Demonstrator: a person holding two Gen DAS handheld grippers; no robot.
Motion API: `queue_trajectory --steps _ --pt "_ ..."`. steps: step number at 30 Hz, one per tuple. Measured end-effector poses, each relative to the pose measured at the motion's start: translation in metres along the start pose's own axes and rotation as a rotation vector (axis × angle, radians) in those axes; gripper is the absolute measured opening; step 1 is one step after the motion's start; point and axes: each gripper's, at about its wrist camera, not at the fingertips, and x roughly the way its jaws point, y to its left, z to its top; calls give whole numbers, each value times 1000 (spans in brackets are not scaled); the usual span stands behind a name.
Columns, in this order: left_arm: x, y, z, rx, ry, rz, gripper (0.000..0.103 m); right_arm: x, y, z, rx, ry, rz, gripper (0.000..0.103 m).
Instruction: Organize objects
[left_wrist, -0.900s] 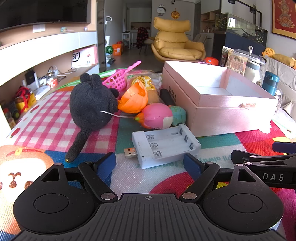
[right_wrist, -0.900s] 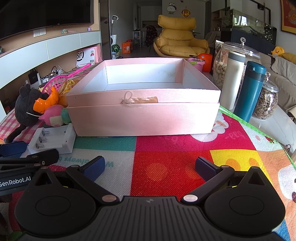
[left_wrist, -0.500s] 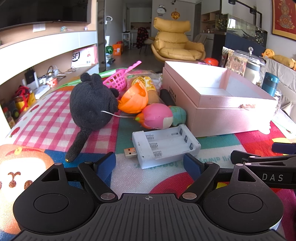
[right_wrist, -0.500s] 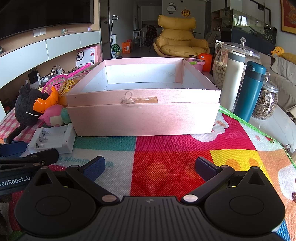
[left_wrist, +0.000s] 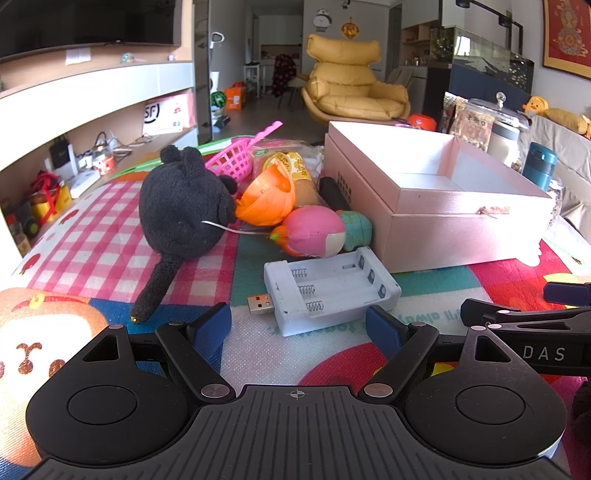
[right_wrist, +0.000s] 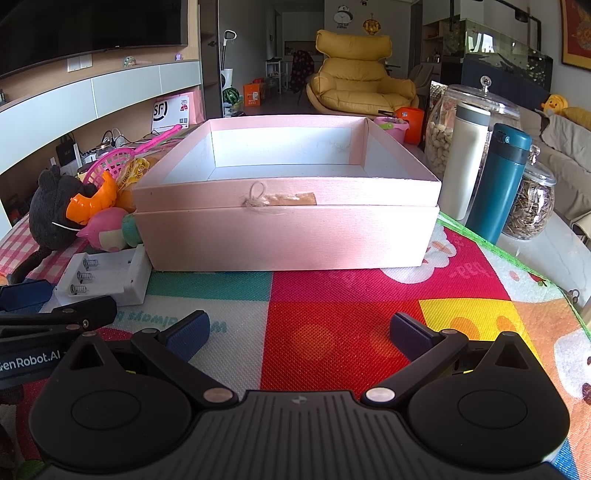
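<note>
Each black claw (left_wrist: 298, 326) (right_wrist: 298, 332) has blue finger pads (left_wrist: 212, 325), silver pivot screws (ribbed housing behind).

The open box (right_wrist: 286, 221) stands on the mat (right_wrist: 369, 314). Left of the box, near its front corner, lies the battery holder (left_wrist: 330, 290). Behind the holder, beside the box's left wall, sit the round toys (left_wrist: 314, 230), with the plush mouse (left_wrist: 184, 210) further left. Right of the box stand two flasks (right_wrist: 496, 184), with jars (right_wrist: 532, 203) beside and behind them.
</note>
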Motion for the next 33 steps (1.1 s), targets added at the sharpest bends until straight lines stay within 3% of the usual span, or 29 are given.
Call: queue_trajectory --steps 18,24,29,33 --pt "-3 3 -5 -18 -5 -12 85 -2 0 -1 2 0 2 103" --pt "-13 14 0 -26 7 -20 78 -2 0 -1 2 0 1 103" --pt "-27 46 25 -118 -130 71 78 -2 0 0 2 1 1 103" --pt "-2 70 54 -156 -106 98 78 -2 0 1 -5 11 8 103"
